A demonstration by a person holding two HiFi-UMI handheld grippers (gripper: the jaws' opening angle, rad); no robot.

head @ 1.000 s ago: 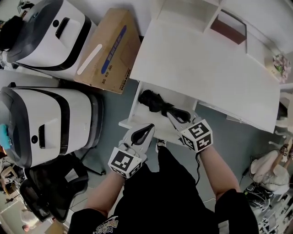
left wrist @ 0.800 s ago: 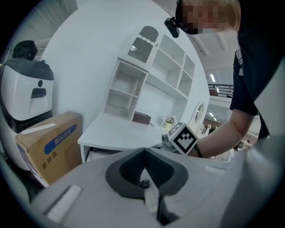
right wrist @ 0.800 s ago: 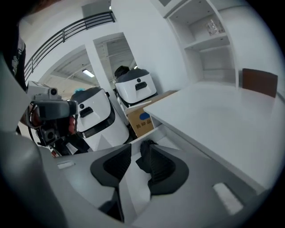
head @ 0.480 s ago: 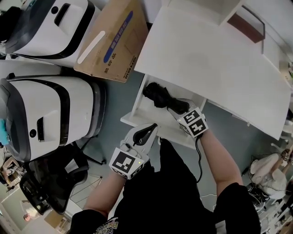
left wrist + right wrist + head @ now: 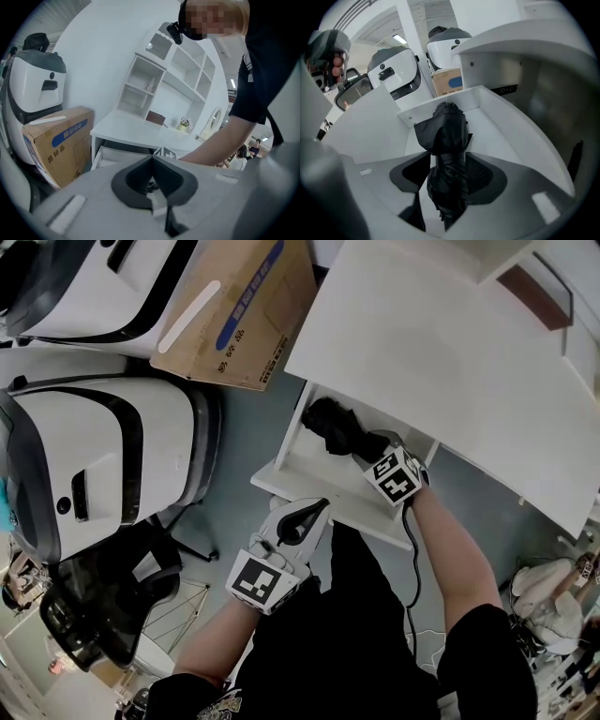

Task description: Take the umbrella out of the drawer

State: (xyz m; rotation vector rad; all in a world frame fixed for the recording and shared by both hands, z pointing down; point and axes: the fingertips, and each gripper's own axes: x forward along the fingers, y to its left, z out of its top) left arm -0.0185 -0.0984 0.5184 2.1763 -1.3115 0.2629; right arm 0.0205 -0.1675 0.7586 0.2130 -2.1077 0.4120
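A black folded umbrella (image 5: pixel 336 430) lies in the open white drawer (image 5: pixel 281 476) under the white desk (image 5: pixel 441 352). My right gripper (image 5: pixel 371 446) reaches into the drawer and is shut on the umbrella's near end. In the right gripper view the umbrella (image 5: pixel 446 136) runs up between the two dark pads (image 5: pixel 485 171) of my right gripper (image 5: pixel 450 161), its bunched fabric end pointing at the drawer's back wall. My left gripper (image 5: pixel 316 506) hovers at the drawer's front edge, shut and empty; in its own view the left gripper (image 5: pixel 152 161) faces the desk.
A cardboard box (image 5: pixel 239 315) leans beside the desk on the left. Two large white machines (image 5: pixel 84 456) (image 5: pixel 84 287) stand further left, with a black chair (image 5: pixel 103 606) below them. A white shelf unit (image 5: pixel 159 79) rises behind the desk. A cable (image 5: pixel 412 563) trails from my right gripper.
My right gripper has pushed further into the drawer along the umbrella and its jaws now sit around it. My left gripper has stayed by the drawer front.
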